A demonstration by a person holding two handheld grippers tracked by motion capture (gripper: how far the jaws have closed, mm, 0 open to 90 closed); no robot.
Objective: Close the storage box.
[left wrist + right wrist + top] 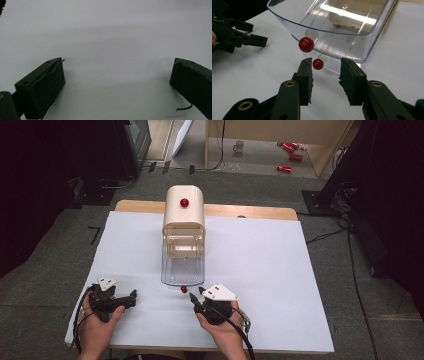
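Right gripper (325,77) fingers part-open, empty — its view reveals second red ball (306,44); left gripper (117,82) wide, empty.

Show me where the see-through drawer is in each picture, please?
High view: the see-through drawer is in the middle, sticking out of the cream machine toward the person.
Right gripper view: the drawer runs across the top, just beyond the jaws.
Left gripper view: here you see the white sheet between two wide-apart jaws.
Shared landmark: the white sheet under everything.
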